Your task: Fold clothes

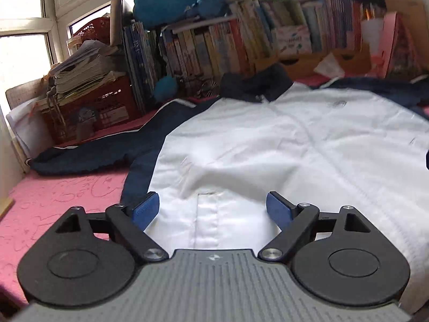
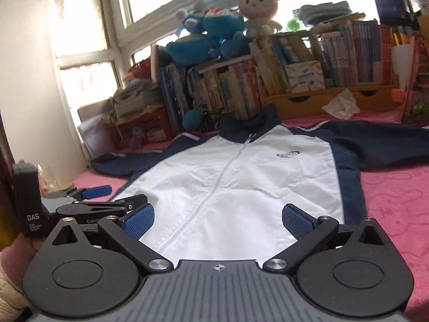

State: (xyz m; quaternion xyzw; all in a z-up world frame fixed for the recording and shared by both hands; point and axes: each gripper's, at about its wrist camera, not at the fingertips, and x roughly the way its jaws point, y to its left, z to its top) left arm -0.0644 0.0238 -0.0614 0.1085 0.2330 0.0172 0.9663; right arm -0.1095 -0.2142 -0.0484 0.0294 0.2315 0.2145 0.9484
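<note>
A white zip-up jacket (image 2: 241,182) with navy sleeves and collar lies spread face up on a pink blanket (image 2: 396,201), its collar towards the books. My right gripper (image 2: 217,221) hovers open over the jacket's lower hem near the zip, with nothing between its blue pads. In the left wrist view the jacket (image 1: 268,147) fills the middle. My left gripper (image 1: 211,209) is open above the hem's left part, its pads apart from the cloth. One blue pad (image 2: 97,190) of the left gripper shows at the left edge of the right wrist view.
A row of books (image 2: 295,80) in wooden holders lines the far side, with blue and pink plush toys (image 2: 209,37) on top. Red crates with stacked papers (image 1: 88,102) stand at the far left by the window. A crumpled tissue (image 2: 341,104) lies past the right sleeve.
</note>
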